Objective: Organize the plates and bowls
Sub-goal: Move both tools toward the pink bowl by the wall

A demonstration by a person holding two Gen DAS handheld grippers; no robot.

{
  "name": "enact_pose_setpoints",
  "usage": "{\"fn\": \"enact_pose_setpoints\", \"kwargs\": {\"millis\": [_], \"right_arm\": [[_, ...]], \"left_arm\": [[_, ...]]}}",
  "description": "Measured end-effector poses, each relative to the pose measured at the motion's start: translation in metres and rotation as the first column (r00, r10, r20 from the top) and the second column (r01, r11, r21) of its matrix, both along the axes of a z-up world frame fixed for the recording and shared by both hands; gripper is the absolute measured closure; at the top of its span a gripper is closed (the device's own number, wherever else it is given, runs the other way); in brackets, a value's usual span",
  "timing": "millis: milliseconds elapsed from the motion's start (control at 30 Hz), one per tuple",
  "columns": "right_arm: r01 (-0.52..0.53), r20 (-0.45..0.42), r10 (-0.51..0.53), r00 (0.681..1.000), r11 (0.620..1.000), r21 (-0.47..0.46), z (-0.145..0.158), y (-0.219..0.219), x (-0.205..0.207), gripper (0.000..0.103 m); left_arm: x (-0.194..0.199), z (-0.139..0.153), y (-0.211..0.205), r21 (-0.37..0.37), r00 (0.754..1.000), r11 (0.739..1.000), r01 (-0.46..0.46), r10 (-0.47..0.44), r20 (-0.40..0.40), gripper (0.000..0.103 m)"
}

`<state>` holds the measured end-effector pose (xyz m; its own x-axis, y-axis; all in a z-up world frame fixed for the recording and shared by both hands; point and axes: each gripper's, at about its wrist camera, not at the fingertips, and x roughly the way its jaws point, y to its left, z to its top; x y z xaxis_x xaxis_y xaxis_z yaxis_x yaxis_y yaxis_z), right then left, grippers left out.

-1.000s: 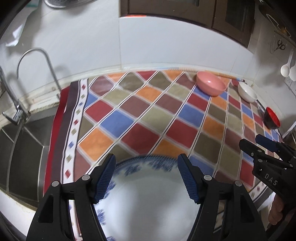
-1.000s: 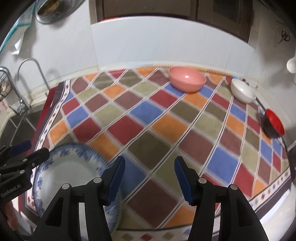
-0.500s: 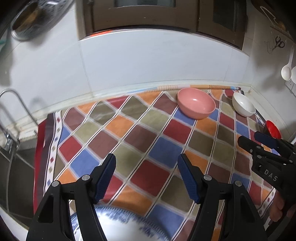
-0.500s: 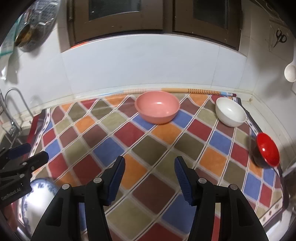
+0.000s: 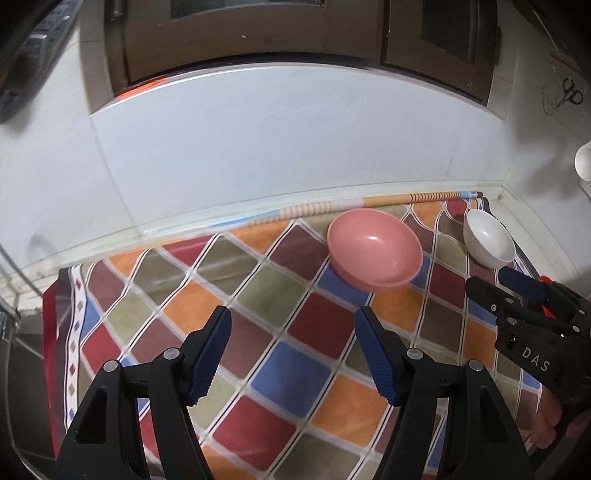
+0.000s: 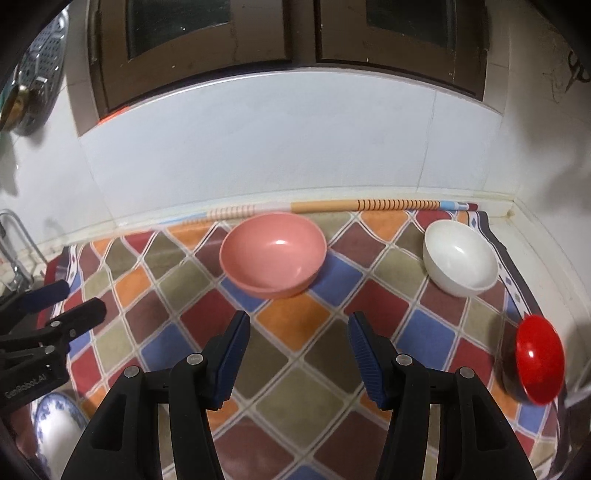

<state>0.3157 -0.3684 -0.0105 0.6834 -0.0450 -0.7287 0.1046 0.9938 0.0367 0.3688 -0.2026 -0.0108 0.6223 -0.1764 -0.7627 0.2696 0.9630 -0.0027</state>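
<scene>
A pink bowl (image 5: 375, 253) (image 6: 273, 254) sits at the back of the checked cloth. A white bowl (image 5: 489, 238) (image 6: 460, 258) stands to its right in the back corner. A red bowl (image 6: 539, 363) sits at the right edge. A blue-and-white plate (image 6: 55, 430) lies at the front left, partly hidden. My left gripper (image 5: 291, 354) is open and empty above the cloth, in front of the pink bowl. My right gripper (image 6: 297, 350) is open and empty, also short of the pink bowl.
The checked cloth (image 6: 295, 369) covers the counter. A white tiled wall (image 6: 277, 147) and dark cabinet doors (image 6: 295, 29) rise behind. A faucet (image 6: 14, 251) and sink are at the left. A striped stick (image 6: 369, 204) lies along the wall.
Both grippers have lifted and moved back from the plate towards the bowls. The plate has dropped out of the left wrist view. Both stay open.
</scene>
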Motion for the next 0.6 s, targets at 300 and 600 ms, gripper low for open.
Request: {"fn": "enact_pose_setpoints", "kwargs": {"millis": [300,600], "right_arm": [[0.031,-0.003,-0.031,1.0,0.997,0.068,-0.016,-0.031,0.043,0.047],[0.051,-0.046,-0.045,0.998,0.989,0.138,-0.048,-0.049,0.087,0.052]], "left_arm": [[0.052,-0.022,-0.033,0.013,0.998,0.999,0.036,-0.036,-0.042,0.036],[0.093,-0.057,-0.055,0.026,0.993,0.998,0.056,-0.053,-0.106,0.043]]}}
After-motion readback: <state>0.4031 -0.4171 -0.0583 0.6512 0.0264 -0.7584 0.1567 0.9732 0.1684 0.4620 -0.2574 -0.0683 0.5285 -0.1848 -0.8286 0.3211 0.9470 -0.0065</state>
